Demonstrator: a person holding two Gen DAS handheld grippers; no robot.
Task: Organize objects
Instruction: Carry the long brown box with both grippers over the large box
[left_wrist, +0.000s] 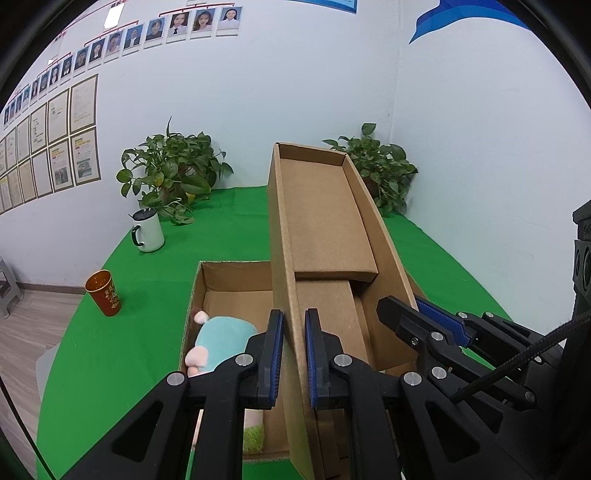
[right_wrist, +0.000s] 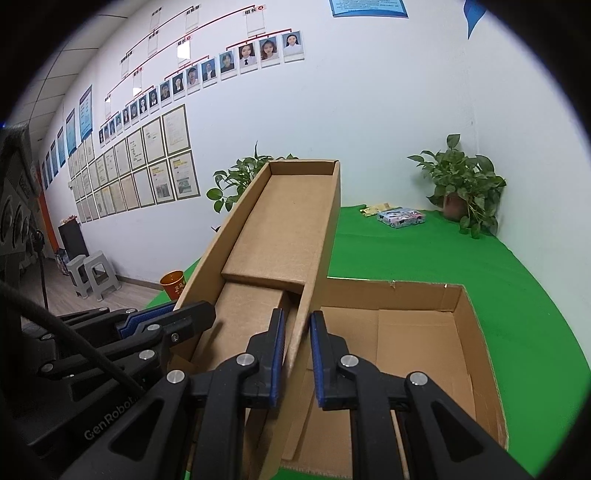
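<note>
Green-covered bench (left_wrist: 229, 236) running to white wall at far side. Open cardboard box (right_wrist: 476, 332) sitting on bench near centre. White lidded mug (left_wrist: 148, 230) standing far left, orange cup (left_wrist: 104, 292) standing near left edge. Two potted plants (left_wrist: 171, 173) (right_wrist: 463, 184) sitting against far wall. Colourful packet (right_wrist: 402, 218) and yellow item (right_wrist: 376, 209) lying far right, beside right plant.

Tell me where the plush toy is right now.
The plush toy lies inside the open cardboard box, at its left end in the left wrist view, just left of the left tool.
</note>
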